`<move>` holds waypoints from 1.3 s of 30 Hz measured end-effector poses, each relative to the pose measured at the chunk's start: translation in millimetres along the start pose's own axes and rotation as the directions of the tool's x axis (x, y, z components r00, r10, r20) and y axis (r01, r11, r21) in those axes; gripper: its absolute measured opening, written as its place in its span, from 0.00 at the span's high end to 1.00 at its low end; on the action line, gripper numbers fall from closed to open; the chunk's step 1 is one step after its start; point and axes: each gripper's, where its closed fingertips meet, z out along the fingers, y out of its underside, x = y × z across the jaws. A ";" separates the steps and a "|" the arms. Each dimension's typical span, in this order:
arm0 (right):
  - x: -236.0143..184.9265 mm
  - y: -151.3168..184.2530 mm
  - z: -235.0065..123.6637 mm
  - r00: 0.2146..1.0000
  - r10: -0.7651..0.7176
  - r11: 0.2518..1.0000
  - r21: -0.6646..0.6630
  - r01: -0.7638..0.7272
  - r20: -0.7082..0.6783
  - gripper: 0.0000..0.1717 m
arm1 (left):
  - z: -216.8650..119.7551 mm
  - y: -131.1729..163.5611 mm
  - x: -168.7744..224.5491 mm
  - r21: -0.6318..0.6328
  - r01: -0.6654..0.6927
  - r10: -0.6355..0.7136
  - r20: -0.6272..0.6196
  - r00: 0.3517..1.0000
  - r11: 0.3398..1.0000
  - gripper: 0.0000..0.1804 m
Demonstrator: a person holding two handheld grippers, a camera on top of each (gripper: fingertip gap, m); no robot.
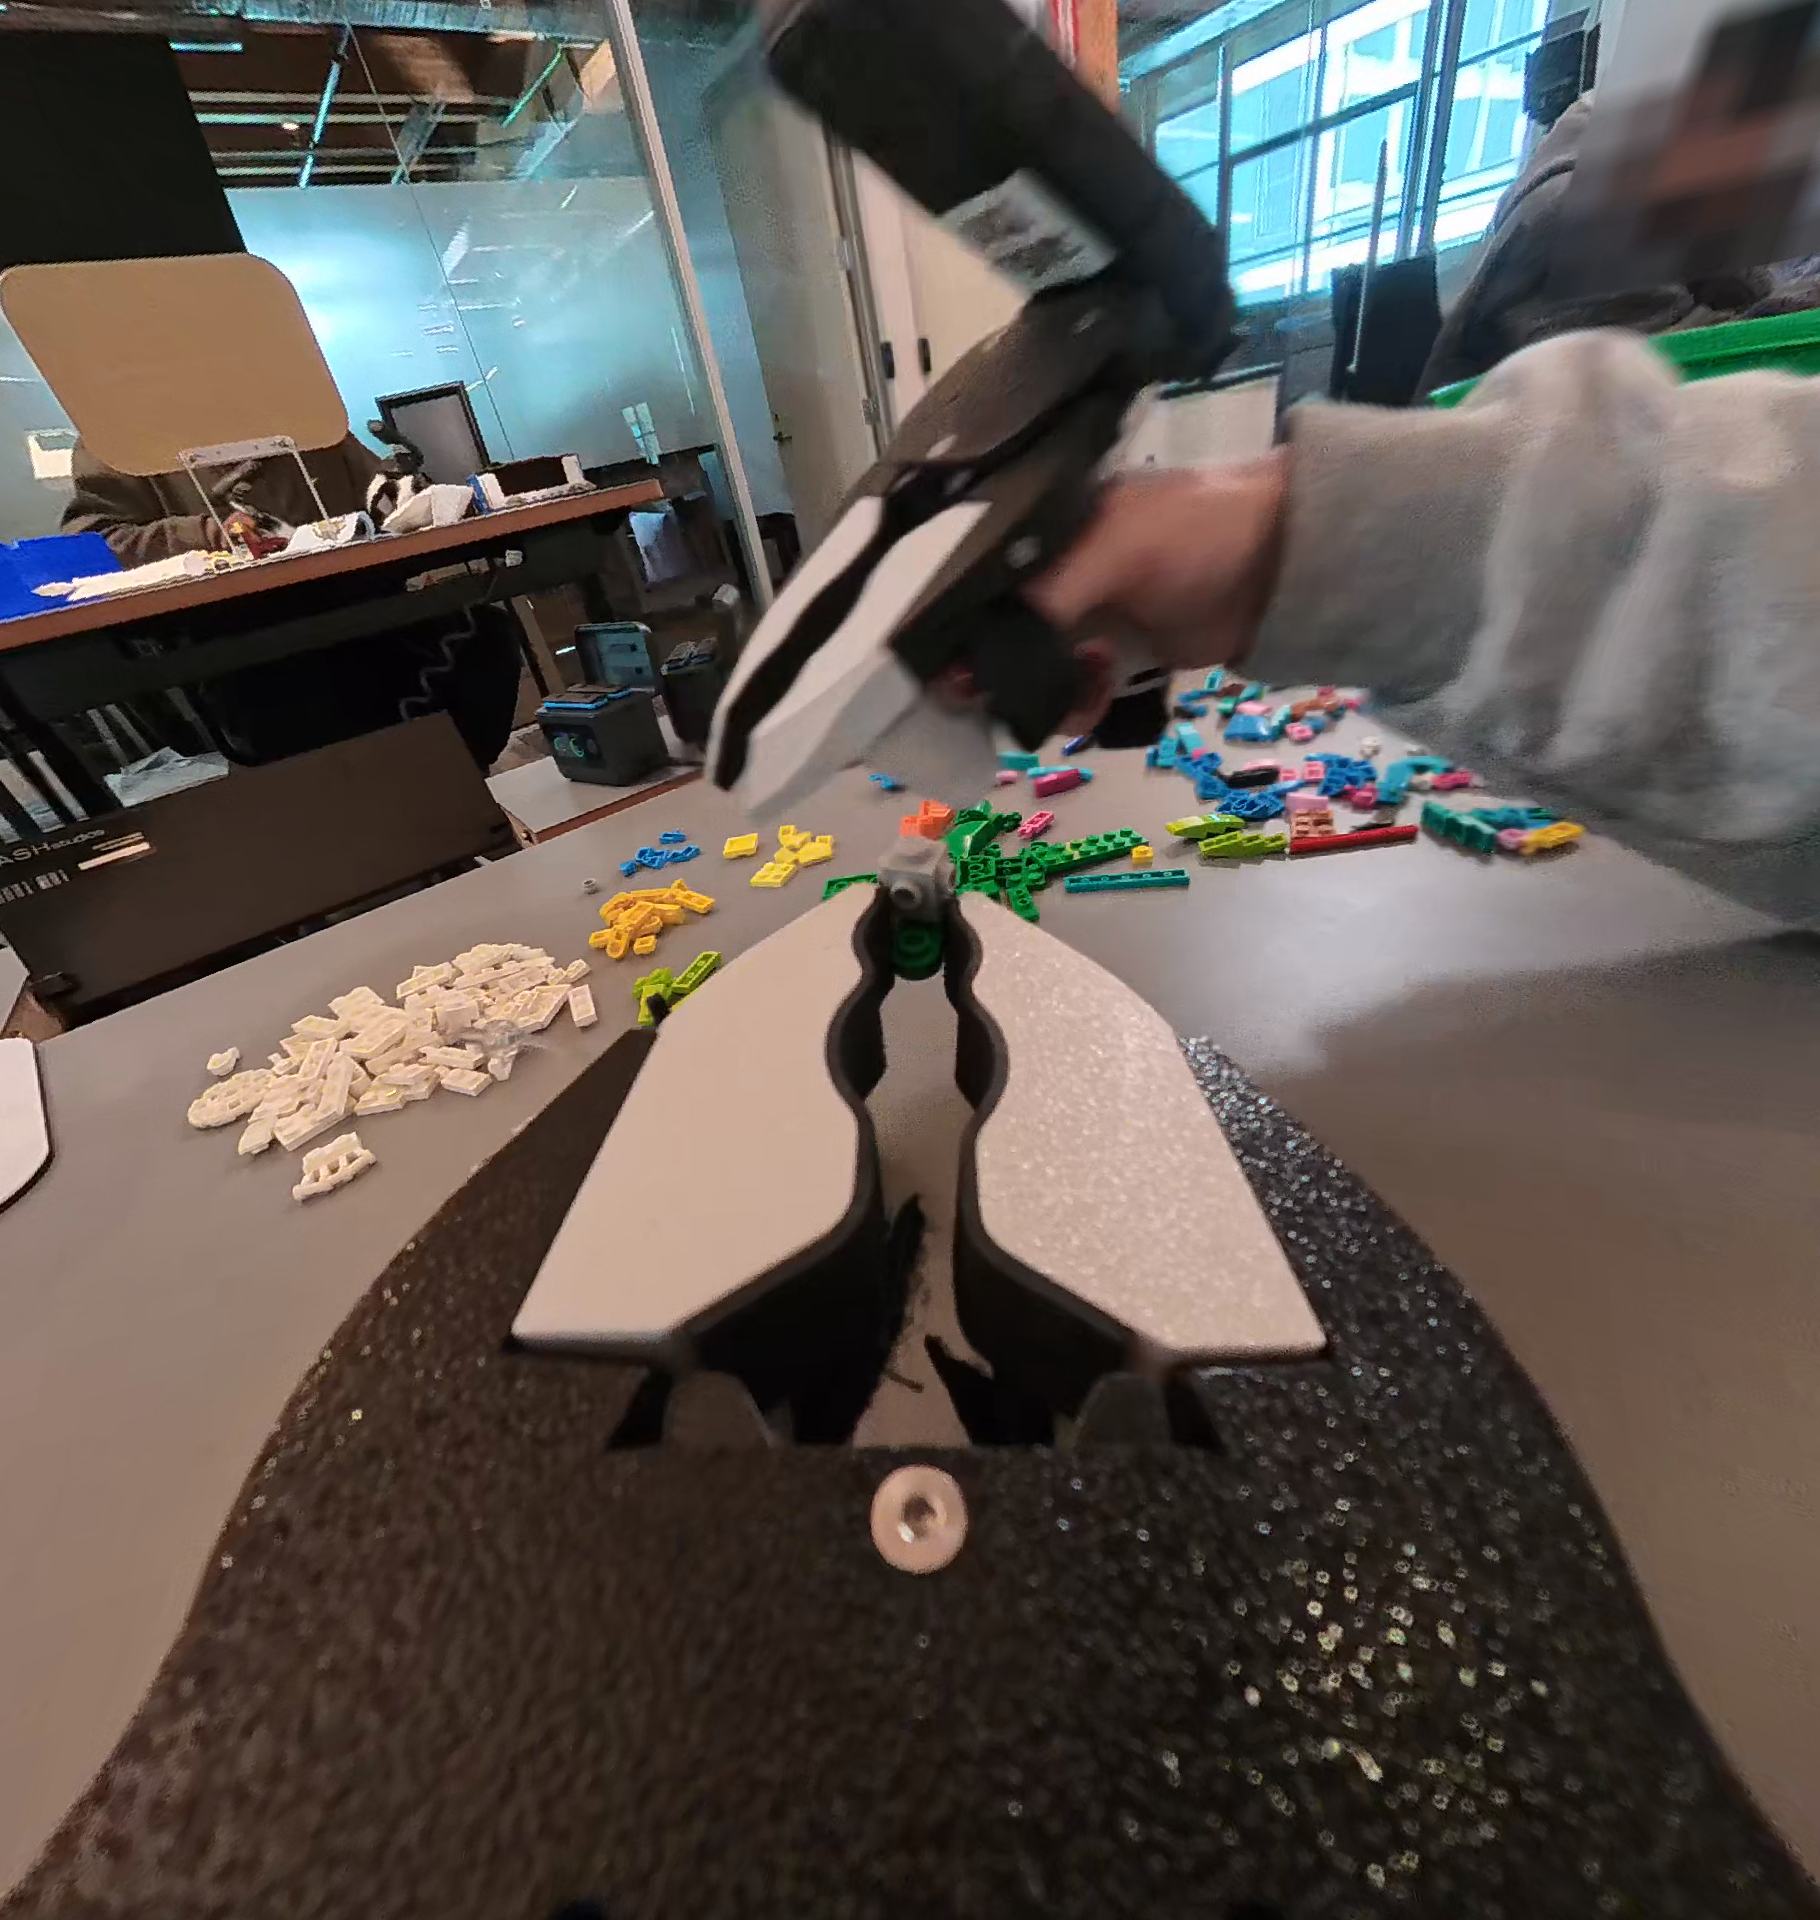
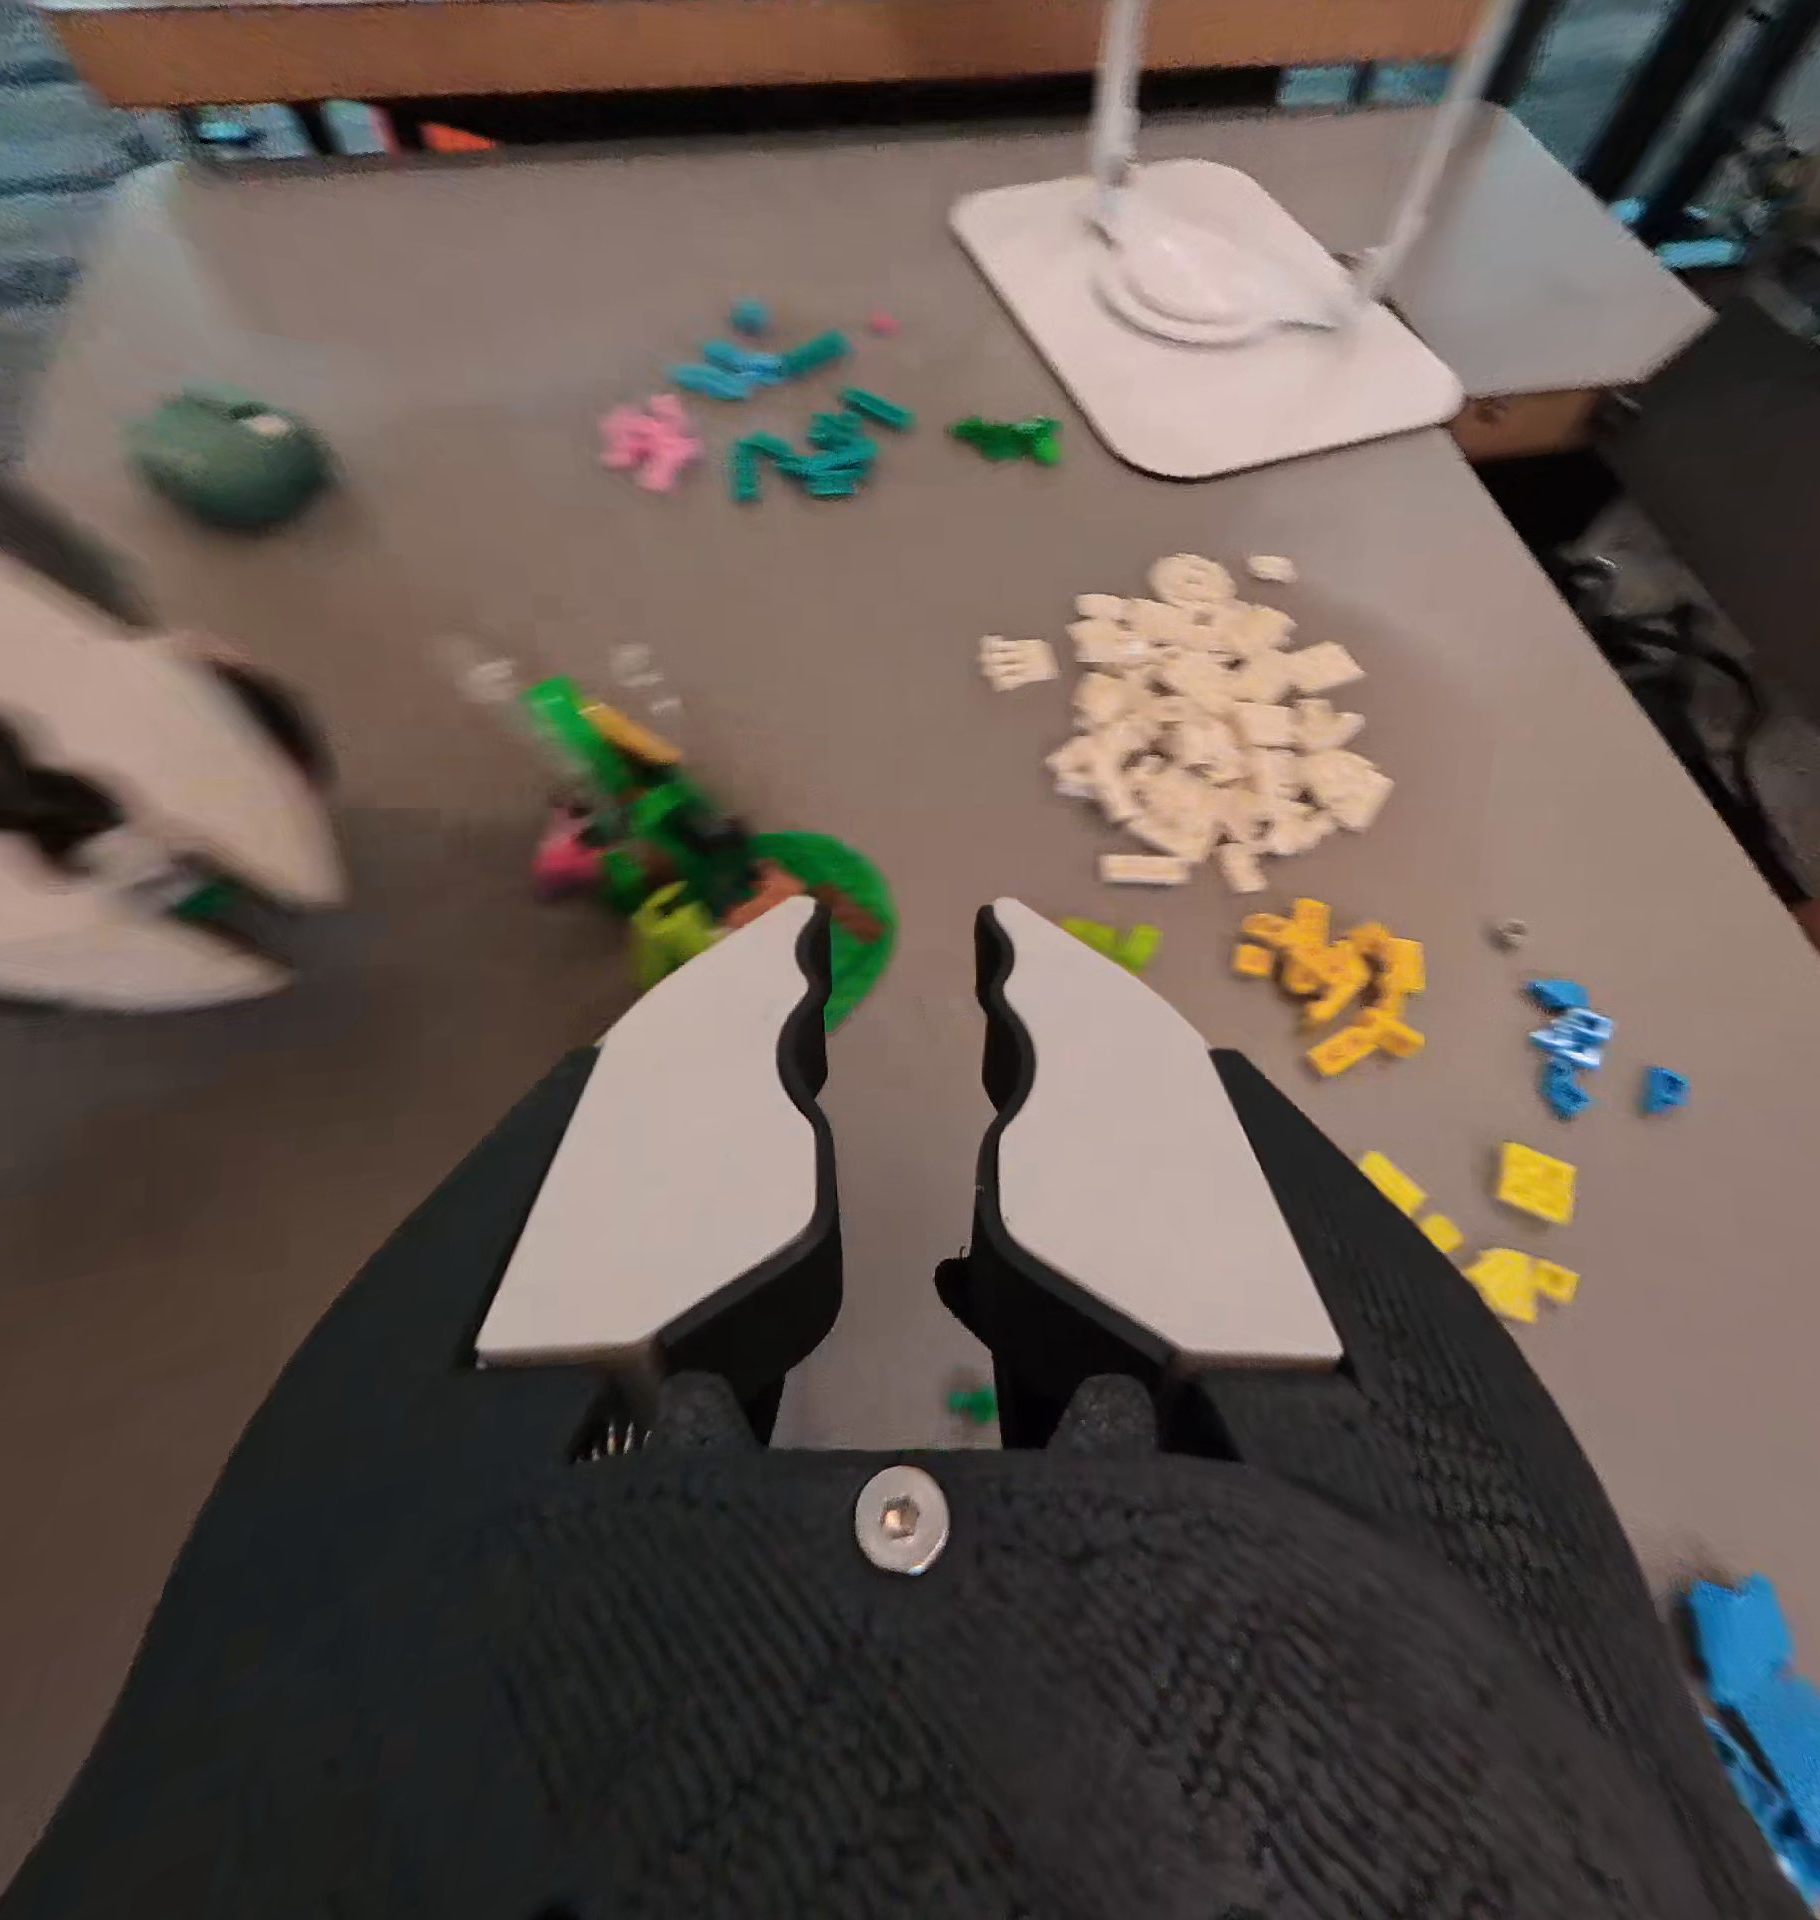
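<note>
Where the grey table (image 1: 1405,1039) bears one white brick heap (image 1: 397,1039) and one yellow heap (image 1: 651,914), left gripper (image 1: 916,914) clamps one grey-and-green brick piece (image 1: 916,894); right gripper (image 2: 901,925) gapes empty above the table.

Both tongs (image 1: 911,914) (image 2: 901,925) are showing pale grey fingers (image 1: 740,1122) edged in wavy black padding, a rough black housing, one silver screw (image 1: 918,1517). Grey fuzzy sleeve (image 1: 1571,582) is covering the arm.

text: white lettering, not transcribed | on: dark brown box (image 1: 231,862) | place: beside grey table (image 1: 1405,1039)
</note>
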 end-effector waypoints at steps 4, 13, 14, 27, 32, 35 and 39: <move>-73.0 -14.4 -28.6 0.978 0.046 0.993 0.093 -0.066 0.202 0.86 | 2.9 5.2 2.9 -0.041 -0.070 0.071 0.010 0.997 0.997 0.95; -105.7 12.9 -24.7 0.930 0.366 0.930 -0.062 -0.362 0.049 0.84 | 9.2 28.6 16.9 -0.208 -0.333 0.337 -0.016 0.941 0.920 0.96; -104.4 18.1 -23.4 0.929 0.369 0.928 -0.073 -0.366 0.024 0.84 | 9.2 29.0 17.6 -0.212 -0.348 0.352 -0.017 0.936 0.913 0.96; -116.3 30.1 -28.7 0.926 0.364 0.931 -0.064 -0.359 0.104 0.95 | 8.1 17.4 30.9 -0.159 -0.531 0.541 0.024 0.841 0.833 0.94; -121.0 29.3 -40.6 0.901 0.387 0.920 -0.021 -0.391 0.196 0.95 | 7.4 11.2 36.1 -0.105 -0.534 0.540 0.026 0.842 0.839 0.93; -125.3 29.0 -44.5 0.888 0.391 0.917 -0.019 -0.399 0.241 0.95 | 6.2 5.8 40.6 -0.063 -0.556 0.558 0.032 0.829 0.829 0.92; -130.0 27.7 -49.1 0.867 0.403 0.909 -0.023 -0.415 0.292 0.95 | 3.7 -1.6 44.7 -0.015 -0.596 0.596 0.054 0.801 0.803 0.91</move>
